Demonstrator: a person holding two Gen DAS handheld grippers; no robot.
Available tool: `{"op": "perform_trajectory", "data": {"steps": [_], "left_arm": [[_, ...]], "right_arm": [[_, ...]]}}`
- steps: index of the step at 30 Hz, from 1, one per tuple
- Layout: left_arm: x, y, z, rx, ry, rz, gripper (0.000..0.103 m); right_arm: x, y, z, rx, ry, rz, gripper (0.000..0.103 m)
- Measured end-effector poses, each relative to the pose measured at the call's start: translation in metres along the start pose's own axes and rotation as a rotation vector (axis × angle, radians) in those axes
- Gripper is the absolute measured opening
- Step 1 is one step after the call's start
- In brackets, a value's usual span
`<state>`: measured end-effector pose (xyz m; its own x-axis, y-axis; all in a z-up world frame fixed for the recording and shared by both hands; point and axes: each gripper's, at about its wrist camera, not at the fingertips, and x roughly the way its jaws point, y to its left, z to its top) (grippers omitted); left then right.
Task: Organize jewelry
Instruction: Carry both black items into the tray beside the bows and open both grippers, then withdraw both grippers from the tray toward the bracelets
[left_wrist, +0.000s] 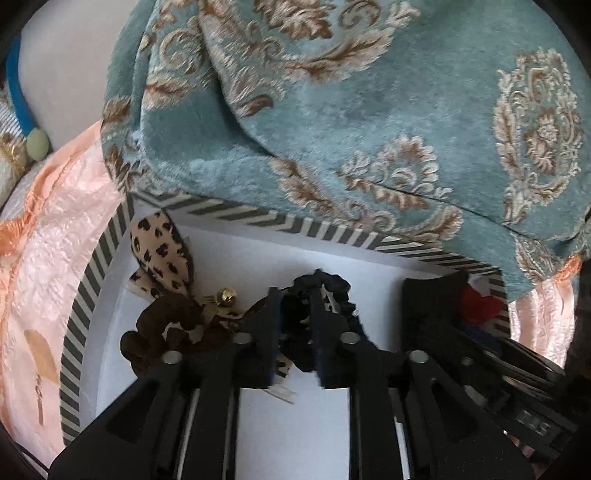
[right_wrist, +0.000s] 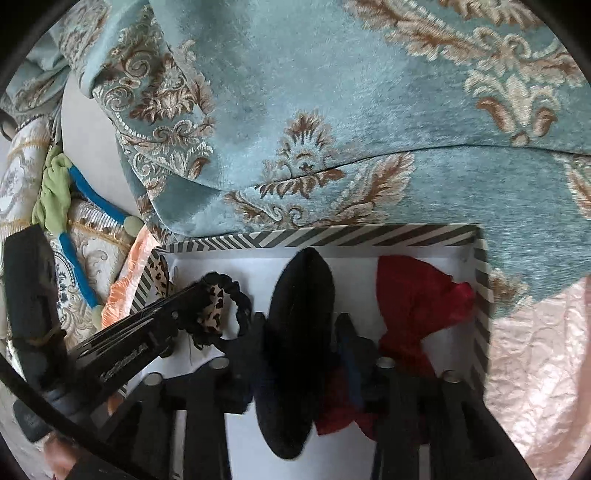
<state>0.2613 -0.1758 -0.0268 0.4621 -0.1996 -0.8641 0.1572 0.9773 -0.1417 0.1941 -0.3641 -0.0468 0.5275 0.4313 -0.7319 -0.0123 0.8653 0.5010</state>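
Observation:
A box with a grey-and-white striped rim (left_wrist: 332, 236) and a white floor lies under both grippers. In the left wrist view my left gripper (left_wrist: 295, 314) stands open, a black scrunchie (left_wrist: 334, 284) lying loosely between and past its fingers. To its left are a brown scrunchie (left_wrist: 162, 332), a leopard-print bow (left_wrist: 159, 251) and a small gold bell (left_wrist: 226, 295). In the right wrist view my right gripper (right_wrist: 302, 325) is open astride a black oval hair piece (right_wrist: 299, 288). A red bow (right_wrist: 417, 295) lies to its right inside the same box (right_wrist: 332, 234).
Teal damask fabric (left_wrist: 332, 110) drapes over the box's far side. Pink satin cloth (left_wrist: 55, 277) spreads under and around the box. A blue headband with pale green ends (right_wrist: 85, 195) lies far left, next to a green cloth (right_wrist: 55, 184).

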Motion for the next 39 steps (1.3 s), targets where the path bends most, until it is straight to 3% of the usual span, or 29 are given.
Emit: {"op": "perform_trajectory", "data": {"steps": [4,9,24,28,31,39], "left_arm": [[-0.004,0.003,-0.003,-0.014,-0.009,-0.019,0.038],[-0.021,0.004,-0.009,-0.016,-0.028,-0.022,0.044],[-0.090,0.000,-0.060,0.045,-0.082,0.011,0.045],[-0.112,-0.003,-0.076,0.056,-0.111,0.013,0.045],[-0.131,-0.004,-0.090,0.065,-0.137,0.016,0.045],[-0.169,-0.007,-0.124,0.082,-0.182,0.029,0.045]], "right_arm": [[-0.015,0.006,-0.005,-0.055,-0.010,-0.030,0.044],[-0.035,0.011,-0.016,-0.096,-0.029,-0.046,0.044],[-0.077,0.040,-0.068,-0.136,-0.022,-0.064,0.048],[-0.097,0.048,-0.084,-0.136,-0.047,-0.063,0.050],[-0.112,0.054,-0.095,-0.133,-0.077,-0.078,0.059],[-0.139,0.066,-0.127,-0.130,-0.110,-0.126,0.060]]}}
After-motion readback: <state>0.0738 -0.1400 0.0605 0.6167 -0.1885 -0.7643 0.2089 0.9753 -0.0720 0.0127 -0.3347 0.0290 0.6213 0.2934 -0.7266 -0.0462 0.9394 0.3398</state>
